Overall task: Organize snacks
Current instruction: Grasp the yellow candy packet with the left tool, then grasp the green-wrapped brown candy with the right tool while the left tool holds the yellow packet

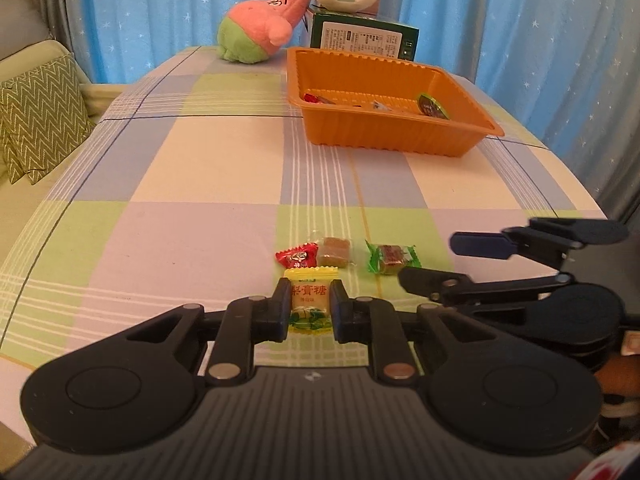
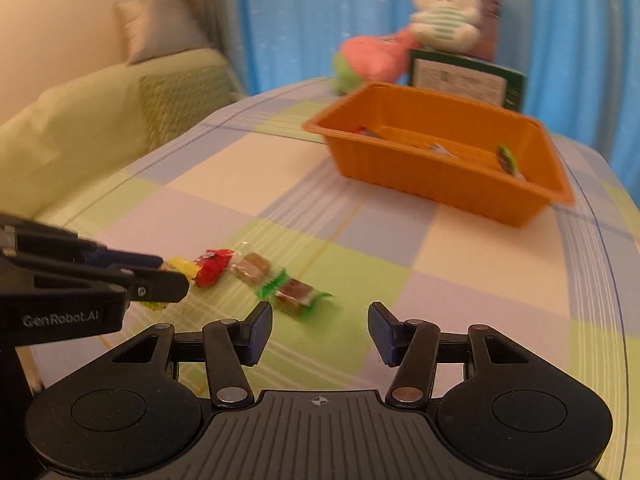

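Observation:
My left gripper [image 1: 310, 308] is shut on a yellow wrapped candy [image 1: 310, 300] low over the checked tablecloth. Just beyond it lie a red candy [image 1: 297, 257], a clear-wrapped brown candy [image 1: 334, 252] and a green-wrapped candy [image 1: 391, 259]. My right gripper [image 2: 320, 332] is open and empty, just short of the green-wrapped candy [image 2: 294, 292]; it shows at the right of the left wrist view [image 1: 432, 264]. The orange tray [image 1: 400, 136] stands further back and holds several snacks. The right wrist view is blurred.
Two plush toys [image 1: 260, 28] and a green box [image 1: 364, 38] stand behind the tray at the table's far end. A sofa with a zigzag cushion [image 1: 40, 116] lies beyond the left table edge. Blue curtains hang behind.

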### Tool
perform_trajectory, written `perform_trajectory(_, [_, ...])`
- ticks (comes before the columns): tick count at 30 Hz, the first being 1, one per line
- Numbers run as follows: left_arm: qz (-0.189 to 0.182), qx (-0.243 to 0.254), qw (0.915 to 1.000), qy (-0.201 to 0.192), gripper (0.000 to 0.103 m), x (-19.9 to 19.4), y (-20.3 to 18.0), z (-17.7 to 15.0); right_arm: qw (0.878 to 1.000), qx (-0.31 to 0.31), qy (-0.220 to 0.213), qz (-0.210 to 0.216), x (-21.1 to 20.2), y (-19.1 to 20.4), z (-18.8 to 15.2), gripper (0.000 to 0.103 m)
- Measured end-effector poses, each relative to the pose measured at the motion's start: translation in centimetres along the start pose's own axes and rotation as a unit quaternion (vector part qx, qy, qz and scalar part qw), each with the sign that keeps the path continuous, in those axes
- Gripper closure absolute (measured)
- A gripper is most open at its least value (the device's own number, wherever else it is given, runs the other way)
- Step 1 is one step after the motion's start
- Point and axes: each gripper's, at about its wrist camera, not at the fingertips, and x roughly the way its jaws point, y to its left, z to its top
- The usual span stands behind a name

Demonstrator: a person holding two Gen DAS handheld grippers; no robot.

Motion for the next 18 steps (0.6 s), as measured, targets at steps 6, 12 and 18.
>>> perform_trajectory(6, [-0.002,-0.006,1.0,-0.003,0.086,-0.1,0.3,0.0,0.996,-0.089,0.015,-0.001,3.1,1.0,0.7,0.049])
perform_trajectory(12, [-0.007,-0.012,0.9999,0.002,0.086,0.0,0.4,-0.3,0.997,-0.061,0.026,0.028,4.2,0.0,1.0,0.071])
perform_trajectory(18, [-0.01,-0.014,0.9999,0.001,0.085,0.0,0.3,-0.2,0.999,-0.019,0.034,0.034,3.1,0.1,0.9,0.083])
